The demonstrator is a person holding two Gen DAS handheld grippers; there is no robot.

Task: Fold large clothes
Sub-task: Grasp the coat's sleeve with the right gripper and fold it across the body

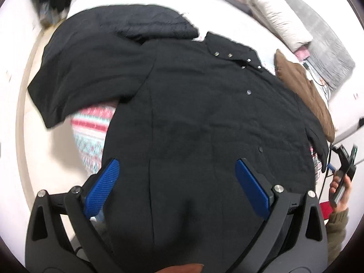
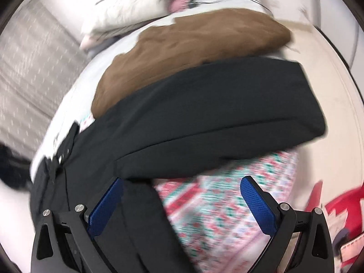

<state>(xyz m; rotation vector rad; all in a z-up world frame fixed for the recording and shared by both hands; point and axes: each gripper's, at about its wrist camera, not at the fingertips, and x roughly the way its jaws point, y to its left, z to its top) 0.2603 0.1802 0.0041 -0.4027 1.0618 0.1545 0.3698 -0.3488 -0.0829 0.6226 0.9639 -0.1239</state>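
Left wrist view: left gripper (image 1: 177, 182) hovered above the black coat (image 1: 193, 104), jaws wide, empty. Right gripper (image 2: 182, 201), beside the coat's sleeve (image 2: 204, 122), likewise gaped empty.

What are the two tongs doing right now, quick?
Left tongs: open, holding nothing, above the black coat.
Right tongs: open, holding nothing, over the coat's sleeve.
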